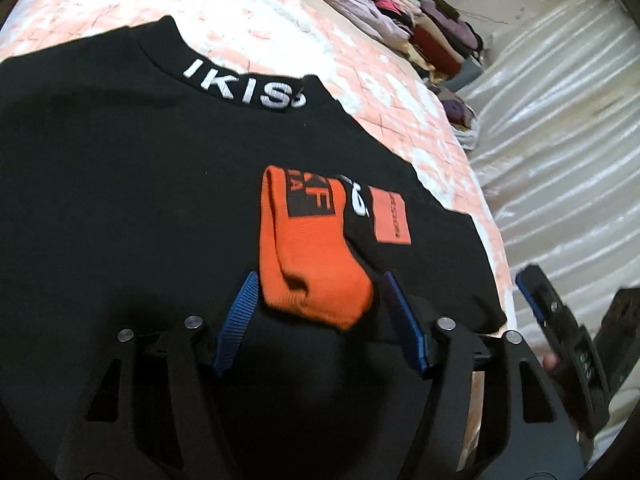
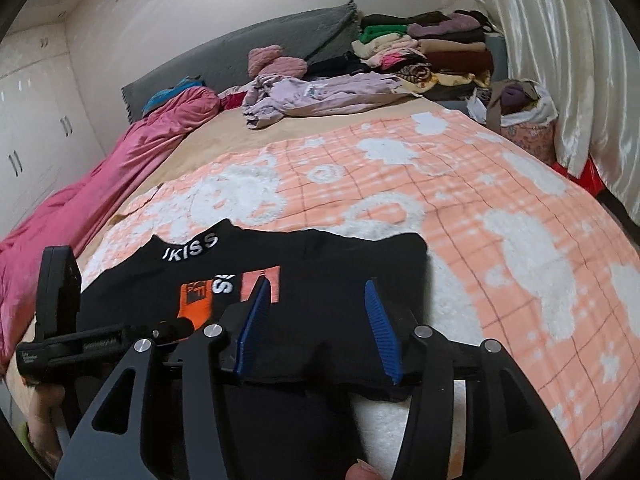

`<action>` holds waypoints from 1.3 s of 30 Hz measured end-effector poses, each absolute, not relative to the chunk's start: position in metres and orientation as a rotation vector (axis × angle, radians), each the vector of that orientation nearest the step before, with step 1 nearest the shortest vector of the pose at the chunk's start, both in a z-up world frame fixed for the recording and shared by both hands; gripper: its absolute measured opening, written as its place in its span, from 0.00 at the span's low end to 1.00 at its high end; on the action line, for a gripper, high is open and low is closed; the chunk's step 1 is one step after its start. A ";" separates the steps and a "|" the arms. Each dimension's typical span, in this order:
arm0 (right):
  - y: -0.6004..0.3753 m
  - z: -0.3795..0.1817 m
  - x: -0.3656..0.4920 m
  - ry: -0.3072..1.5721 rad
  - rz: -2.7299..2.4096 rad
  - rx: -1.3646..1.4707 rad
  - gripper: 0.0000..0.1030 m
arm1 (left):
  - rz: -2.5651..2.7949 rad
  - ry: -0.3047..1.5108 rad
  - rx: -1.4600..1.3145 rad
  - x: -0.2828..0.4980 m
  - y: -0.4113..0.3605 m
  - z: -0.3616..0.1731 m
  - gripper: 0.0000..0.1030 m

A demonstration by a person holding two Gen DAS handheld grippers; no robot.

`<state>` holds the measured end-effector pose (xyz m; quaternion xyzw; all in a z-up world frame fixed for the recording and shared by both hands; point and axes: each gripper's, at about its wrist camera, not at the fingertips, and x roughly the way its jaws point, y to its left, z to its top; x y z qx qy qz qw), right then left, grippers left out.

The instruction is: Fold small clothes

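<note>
A small black sweatshirt [image 1: 120,184] with white letters on its collar lies on the peach-and-white blanket [image 1: 260,20]. Its orange cuff [image 1: 308,264] is folded over the chest, beside an orange patch [image 1: 390,216]. My left gripper [image 1: 320,284] is open, its blue fingers either side of the cuff's near end. The right wrist view shows the sweatshirt [image 2: 340,280] from its near edge. My right gripper [image 2: 318,284] is open above the black cloth near the hem. The left gripper's body [image 2: 60,320] shows at the left.
Stacks of folded clothes [image 2: 432,48] and a lilac garment [image 2: 320,94] lie at the far end of the bed. A pink duvet [image 2: 100,184] runs along the left side. A satin curtain [image 2: 560,60] hangs on the right, with a bag [image 2: 524,120] beside it.
</note>
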<state>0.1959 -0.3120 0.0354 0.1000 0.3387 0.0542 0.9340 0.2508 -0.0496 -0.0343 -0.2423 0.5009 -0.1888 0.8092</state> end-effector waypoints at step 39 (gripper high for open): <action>-0.235 -0.004 0.228 0.875 0.165 0.067 0.47 | -0.113 0.861 -0.306 0.208 0.078 -0.004 0.09</action>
